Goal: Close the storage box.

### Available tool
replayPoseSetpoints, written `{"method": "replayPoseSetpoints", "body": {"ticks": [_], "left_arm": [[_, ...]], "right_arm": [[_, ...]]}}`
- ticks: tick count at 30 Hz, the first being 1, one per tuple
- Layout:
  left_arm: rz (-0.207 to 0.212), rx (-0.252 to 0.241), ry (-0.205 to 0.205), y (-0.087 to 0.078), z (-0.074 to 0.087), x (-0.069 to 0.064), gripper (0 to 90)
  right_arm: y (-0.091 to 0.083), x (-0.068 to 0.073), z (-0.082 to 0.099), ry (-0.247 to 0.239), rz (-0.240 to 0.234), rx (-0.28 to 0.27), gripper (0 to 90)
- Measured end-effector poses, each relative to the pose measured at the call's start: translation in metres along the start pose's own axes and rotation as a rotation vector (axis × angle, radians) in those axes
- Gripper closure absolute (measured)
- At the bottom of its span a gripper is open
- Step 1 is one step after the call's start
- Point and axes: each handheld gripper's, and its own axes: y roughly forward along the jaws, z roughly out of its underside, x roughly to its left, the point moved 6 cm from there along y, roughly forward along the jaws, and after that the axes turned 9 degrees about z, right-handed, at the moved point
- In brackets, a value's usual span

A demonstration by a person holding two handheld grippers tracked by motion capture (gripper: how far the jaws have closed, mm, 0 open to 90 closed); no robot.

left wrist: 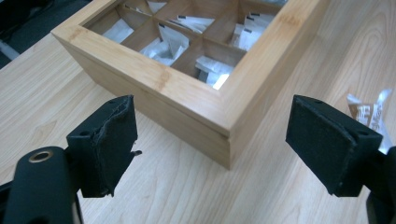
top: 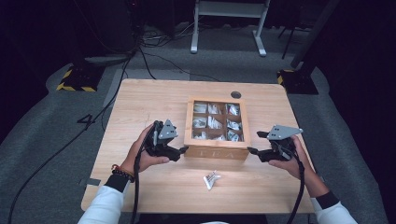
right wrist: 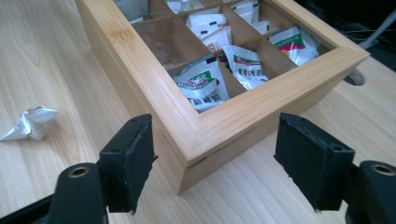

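A square bamboo box with a windowed lid over 9 compartments (top: 216, 151) sits just right of the middle of the pale wooden table (top: 149, 98). The left gripper (top: 183, 150), at the box's 8 o'clock corner, is held level in a curled hand, jaws wide, gripping nothing. The right gripper (top: 252, 150), at the 4 o'clock corner, is also level, pointing inward, jaws wide and empty. A crumpled white sachet (top: 211, 179) lies near the box at 6 o'clock.
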Motion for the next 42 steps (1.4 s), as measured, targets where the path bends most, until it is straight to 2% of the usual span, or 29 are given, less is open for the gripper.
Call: {"method": "replayPoseSetpoints", "body": {"ticks": [5,8,14,20,25,28,30,32,42], "left_arm": [[-0.017,0.01,0.008,-0.007,0.009,-0.005,16.9],[-0.055,0.041,0.005,-0.008,0.016,-0.005,19.1],[-0.072,0.048,-0.012,-0.014,0.029,-0.006,19.0],[-0.099,0.079,-0.013,-0.019,0.041,-0.006,18.3],[-0.125,0.104,0.001,-0.024,0.05,-0.006,18.2],[-0.173,0.108,0.013,-0.026,0.056,-0.006,19.6],[-0.183,0.115,0.021,-0.027,0.058,-0.006,19.7],[-0.19,0.123,0.03,-0.028,0.061,-0.007,19.6],[-0.193,0.164,0.018,-0.027,0.079,-0.008,18.6]], "right_arm": [[-0.007,-0.001,0.004,-0.01,0.019,0.008,26.6],[-0.01,-0.002,0.008,-0.013,0.027,0.014,26.0],[-0.018,-0.004,0.017,-0.037,0.058,0.034,26.0],[-0.024,-0.006,0.026,-0.034,0.073,0.042,26.0],[-0.027,-0.01,0.041,-0.021,0.081,0.06,26.1],[-0.027,-0.012,0.049,-0.033,0.087,0.075,26.0],[-0.027,-0.014,0.054,-0.034,0.099,0.085,26.0],[-0.028,-0.015,0.059,-0.035,0.102,0.097,25.9],[-0.033,-0.019,0.081,-0.018,0.128,0.132,25.7]]}}
